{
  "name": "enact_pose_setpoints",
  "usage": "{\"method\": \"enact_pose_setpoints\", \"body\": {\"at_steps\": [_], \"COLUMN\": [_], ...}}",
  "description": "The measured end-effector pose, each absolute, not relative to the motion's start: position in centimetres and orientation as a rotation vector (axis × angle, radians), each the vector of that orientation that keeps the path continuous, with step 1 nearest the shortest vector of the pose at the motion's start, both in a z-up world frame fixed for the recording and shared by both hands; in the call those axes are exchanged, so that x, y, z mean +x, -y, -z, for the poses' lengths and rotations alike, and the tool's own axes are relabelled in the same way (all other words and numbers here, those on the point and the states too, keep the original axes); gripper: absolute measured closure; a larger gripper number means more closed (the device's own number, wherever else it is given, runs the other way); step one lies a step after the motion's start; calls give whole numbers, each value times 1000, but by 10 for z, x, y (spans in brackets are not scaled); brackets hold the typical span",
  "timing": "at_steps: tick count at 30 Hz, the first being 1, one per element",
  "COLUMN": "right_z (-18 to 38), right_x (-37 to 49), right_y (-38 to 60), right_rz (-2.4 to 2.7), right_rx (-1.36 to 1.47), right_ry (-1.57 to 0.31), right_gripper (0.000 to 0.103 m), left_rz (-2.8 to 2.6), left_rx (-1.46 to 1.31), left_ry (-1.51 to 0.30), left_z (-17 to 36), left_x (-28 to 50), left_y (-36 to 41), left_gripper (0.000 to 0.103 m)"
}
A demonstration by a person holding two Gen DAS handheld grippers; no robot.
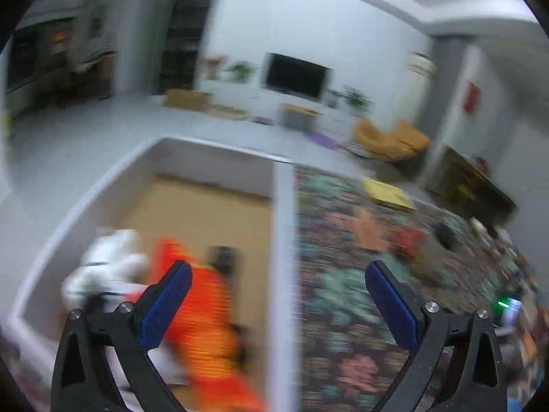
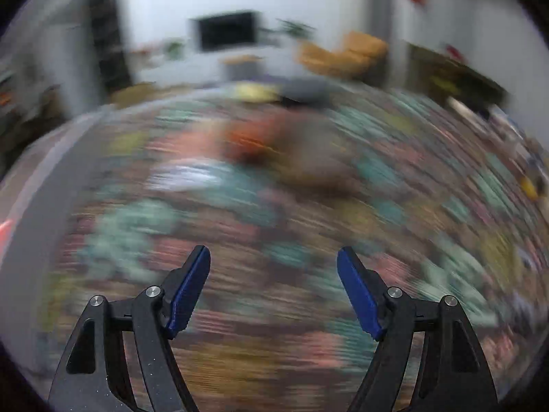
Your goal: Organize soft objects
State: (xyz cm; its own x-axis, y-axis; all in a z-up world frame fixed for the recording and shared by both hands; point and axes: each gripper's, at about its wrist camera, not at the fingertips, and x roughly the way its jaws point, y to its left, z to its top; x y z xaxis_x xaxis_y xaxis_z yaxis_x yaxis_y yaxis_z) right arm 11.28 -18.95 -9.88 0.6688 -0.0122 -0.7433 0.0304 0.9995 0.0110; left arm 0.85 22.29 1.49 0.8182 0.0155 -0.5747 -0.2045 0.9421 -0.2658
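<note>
In the left wrist view, a white-walled bin [image 1: 283,226] with a tan floor holds a white plush toy [image 1: 113,261] and an orange soft toy [image 1: 206,322]. My left gripper [image 1: 278,274] hangs wide open over the bin's right wall with nothing between its blue pads. On the flowered cloth [image 1: 343,309] to the right lie blurred soft things, one orange [image 1: 367,230] and one red [image 1: 410,240]. In the right wrist view, my right gripper [image 2: 273,259] is open and empty above the same cloth [image 2: 240,240]. Ahead of it lie a blurred orange-red object [image 2: 247,140] and a brown one [image 2: 315,158].
A yellow flat item [image 1: 391,194] lies at the cloth's far edge. Beyond are a grey floor, a wall TV [image 1: 295,75], an orange beanbag chair [image 1: 391,140], potted plants and a dark cabinet [image 1: 470,185]. Both views are strongly motion-blurred.
</note>
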Motion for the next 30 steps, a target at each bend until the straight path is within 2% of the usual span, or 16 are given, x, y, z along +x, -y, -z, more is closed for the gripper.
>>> {"method": "enact_pose_setpoints", "body": {"at_steps": [5, 12, 21, 30], "right_z": [117, 124, 134, 135], "right_x": [141, 169, 163, 161], "right_y": [267, 287, 273, 277], "right_rz": [241, 232, 229, 236], "right_rx": [82, 151, 89, 88], "right_ry": [-888, -904, -911, -911], "right_gripper": [24, 24, 17, 16], "left_rz": [99, 138, 82, 65], "left_rx": [-248, -74, -77, 15], "left_ry": [-700, -877, -971, -936], "left_z": [11, 96, 160, 168], "left_x": [52, 127, 183, 179], "left_y": [-123, -43, -50, -41], "left_gripper": [2, 2, 2, 0]}}
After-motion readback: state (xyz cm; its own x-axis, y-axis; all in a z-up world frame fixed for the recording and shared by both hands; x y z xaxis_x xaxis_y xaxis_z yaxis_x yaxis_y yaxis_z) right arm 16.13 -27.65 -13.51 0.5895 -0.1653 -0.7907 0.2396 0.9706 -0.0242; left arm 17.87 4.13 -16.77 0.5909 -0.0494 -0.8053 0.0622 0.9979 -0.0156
